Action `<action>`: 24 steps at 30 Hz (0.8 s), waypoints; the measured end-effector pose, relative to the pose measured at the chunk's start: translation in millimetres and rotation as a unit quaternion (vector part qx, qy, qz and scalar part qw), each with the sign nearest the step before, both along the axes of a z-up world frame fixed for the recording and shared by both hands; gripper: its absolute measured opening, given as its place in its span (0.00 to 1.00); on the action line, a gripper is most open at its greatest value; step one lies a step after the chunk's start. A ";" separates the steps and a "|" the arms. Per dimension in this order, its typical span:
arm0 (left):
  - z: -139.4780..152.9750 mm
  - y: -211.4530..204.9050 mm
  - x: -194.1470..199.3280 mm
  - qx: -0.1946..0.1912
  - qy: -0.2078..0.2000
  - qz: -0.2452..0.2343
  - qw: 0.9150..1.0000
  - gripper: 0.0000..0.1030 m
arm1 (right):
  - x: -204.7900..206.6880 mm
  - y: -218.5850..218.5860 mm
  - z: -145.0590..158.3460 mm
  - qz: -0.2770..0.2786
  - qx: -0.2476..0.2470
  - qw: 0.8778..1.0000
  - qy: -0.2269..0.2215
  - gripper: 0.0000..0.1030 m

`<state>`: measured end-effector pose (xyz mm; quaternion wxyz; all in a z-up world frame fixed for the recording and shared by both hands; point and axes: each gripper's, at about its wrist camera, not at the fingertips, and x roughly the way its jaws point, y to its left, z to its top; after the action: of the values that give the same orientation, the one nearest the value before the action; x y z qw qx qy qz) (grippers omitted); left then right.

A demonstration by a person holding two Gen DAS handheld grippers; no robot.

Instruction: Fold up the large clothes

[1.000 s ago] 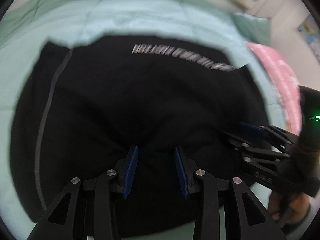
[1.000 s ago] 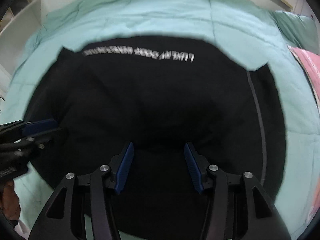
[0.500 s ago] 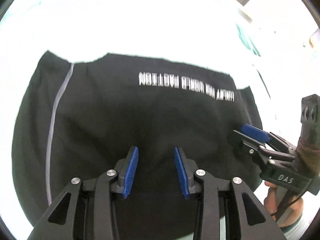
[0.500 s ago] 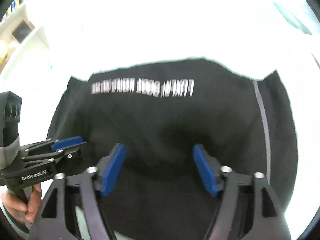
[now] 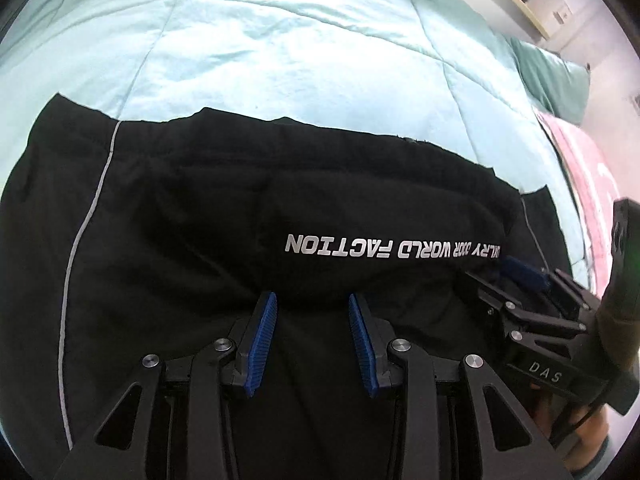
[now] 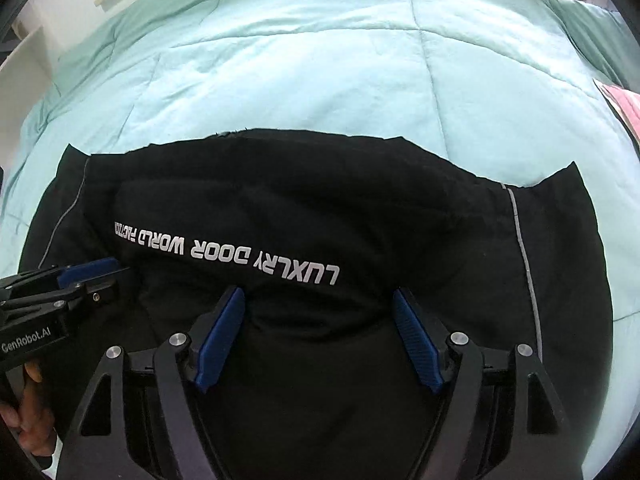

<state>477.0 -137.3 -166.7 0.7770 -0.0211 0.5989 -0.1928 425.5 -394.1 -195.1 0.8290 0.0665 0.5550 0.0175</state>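
A large black garment (image 5: 192, 240) with white lettering and thin grey side stripes lies spread flat on a mint green quilt; it also shows in the right wrist view (image 6: 360, 208). My left gripper (image 5: 313, 304) hovers open and empty over its near part. My right gripper (image 6: 320, 300) is open wider and empty, just below the lettering. Each gripper shows in the other's view, the right one (image 5: 516, 276) at the right edge and the left one (image 6: 88, 272) at the left edge.
The mint green quilt (image 5: 280, 48) covers the bed beyond the garment (image 6: 320, 60). A pink cloth (image 5: 588, 176) lies at the right side of the bed. A green pillow (image 5: 552, 72) sits at the far right. A wall and shelf edge stand behind.
Both grippers have pulled back toward me and tilted, so more quilt shows beyond the garment and the lettering sits closer to the fingers. The right gripper's jaws have opened wider.
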 end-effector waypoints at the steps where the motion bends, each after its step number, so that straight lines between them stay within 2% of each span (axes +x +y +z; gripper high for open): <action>1: 2.2 1.3 1.2 0.002 0.000 0.000 1.000 0.37 | -1.5 0.1 -0.1 0.000 0.001 1.000 0.001 0.77; 3: 18.6 5.8 -1.7 -0.004 0.000 -0.006 1.000 0.37 | -6.4 -3.7 7.5 0.000 0.005 1.000 0.002 0.77; 5: 37.9 11.4 -13.4 -0.025 -0.001 -0.021 0.999 0.37 | -18.4 -6.3 26.9 -0.002 0.023 1.000 -0.004 0.77; 7: 65.8 26.9 -39.6 -0.052 -0.022 -0.044 0.997 0.37 | -44.1 -6.3 52.8 0.017 0.043 0.999 -0.026 0.77; 9: 81.5 36.8 -64.1 -0.053 -0.043 -0.070 0.995 0.38 | -73.9 -0.8 72.9 0.038 0.028 0.998 -0.047 0.77; 11: 84.1 45.2 -87.6 -0.044 -0.046 -0.092 0.994 0.38 | -103.3 6.1 79.8 0.058 0.016 0.997 -0.048 0.77; 13: 69.3 48.3 -105.9 -0.026 -0.025 -0.108 0.993 0.38 | -122.2 18.9 72.2 0.069 0.009 0.997 -0.037 0.77; 15: 41.5 50.4 -114.3 -0.008 0.014 -0.096 0.995 0.38 | -119.3 36.9 54.0 0.074 -0.010 0.997 -0.014 0.75; 18: 9.3 49.0 -116.8 -0.007 0.017 -0.083 0.996 0.39 | -115.7 44.7 15.6 0.068 -0.011 0.998 0.016 0.76; 21: -9.2 53.9 -104.6 -0.030 0.045 -0.046 0.997 0.39 | -104.0 42.6 -2.5 0.061 -0.013 0.998 0.024 0.79; 24: -13.1 57.9 -102.5 -0.044 0.052 -0.037 0.997 0.39 | -96.5 46.2 -6.8 0.066 -0.032 0.997 0.016 0.83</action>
<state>374.5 -79.4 -179.8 0.7354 -0.0431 0.6298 -0.2465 329.0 -347.9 -201.9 0.8188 0.0037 0.5716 0.0535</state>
